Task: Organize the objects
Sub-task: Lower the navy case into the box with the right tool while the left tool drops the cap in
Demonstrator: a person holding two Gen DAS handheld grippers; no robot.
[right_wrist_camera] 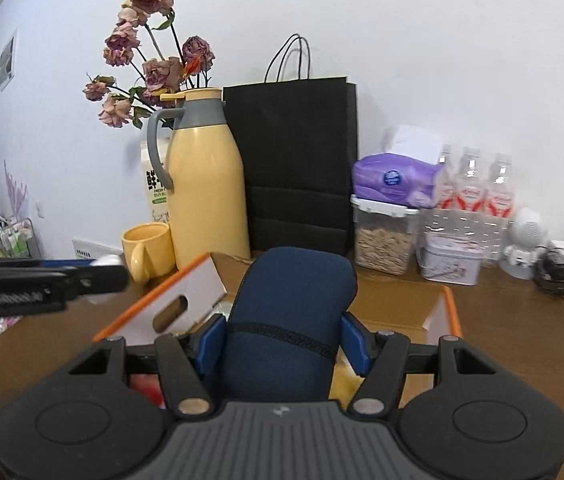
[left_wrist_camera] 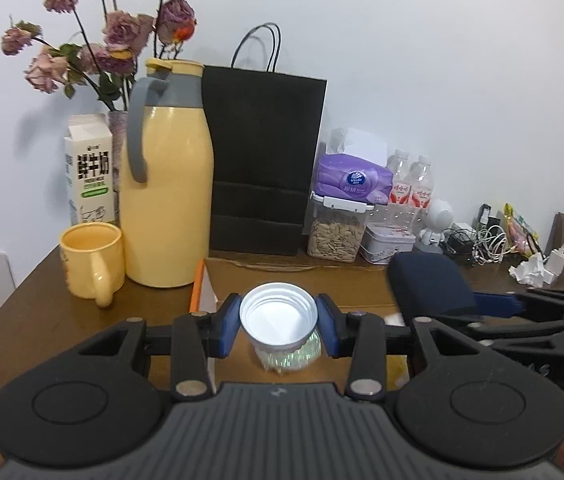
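Left gripper (left_wrist_camera: 278, 326): jaws clamped on a small jar (left_wrist_camera: 282, 332), open mouth up, above the cardboard box (left_wrist_camera: 266, 280); tilting may spill it. Right gripper (right_wrist_camera: 283, 344): jaws clamped on a blue pouch (right_wrist_camera: 289, 320) over the same box; soft fabric may slip. Box contents unclear.

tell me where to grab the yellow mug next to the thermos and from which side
Probably the yellow mug is best taken by its handle, which faces the camera. Come from the near side, jaws either side of the loop. The yellow thermos stands close on its right, so a grip across the body from that side looks cramped.
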